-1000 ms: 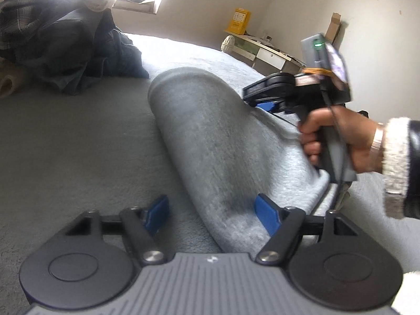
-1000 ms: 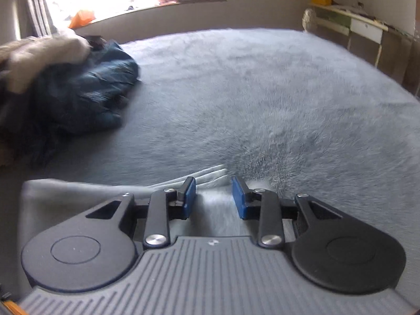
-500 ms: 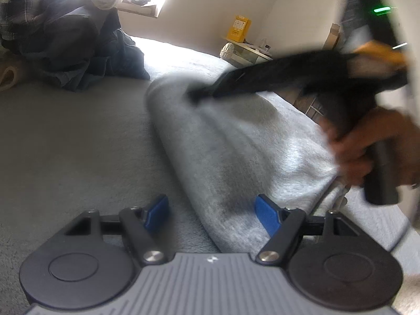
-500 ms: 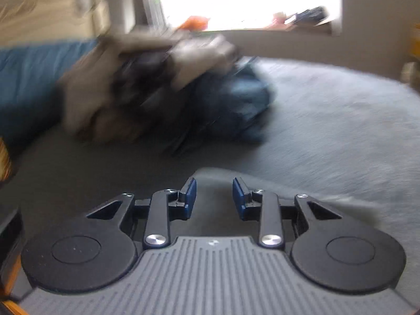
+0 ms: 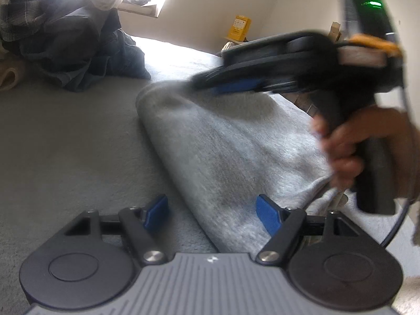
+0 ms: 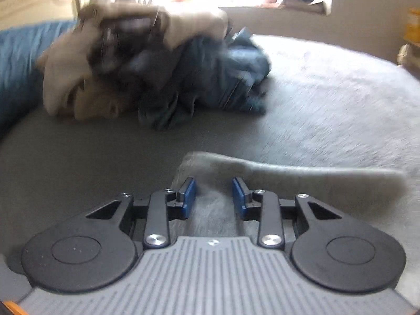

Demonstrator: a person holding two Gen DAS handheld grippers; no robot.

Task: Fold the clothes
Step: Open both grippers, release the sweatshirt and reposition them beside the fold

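Heap of dark clothes (image 5: pixel 68 39) far left on the grey bed (image 5: pixel 65 144); left gripper (image 5: pixel 212 210) gapes wide over the folded grey garment (image 5: pixel 223 157); right gripper (image 6: pixel 214 197), blurred, part-open, straddling the garment's far end

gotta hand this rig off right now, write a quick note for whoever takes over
Left gripper: open, low over the near end of the grey garment, gripping nothing.
Right gripper: jaws part open, over the garment's far end, not clamped.
The garment lies folded lengthwise on the grey bed cover.
Unfolded clothes pile sits beyond it, near the window.
Done: first fold. Left: fold it shorter, then the pile.
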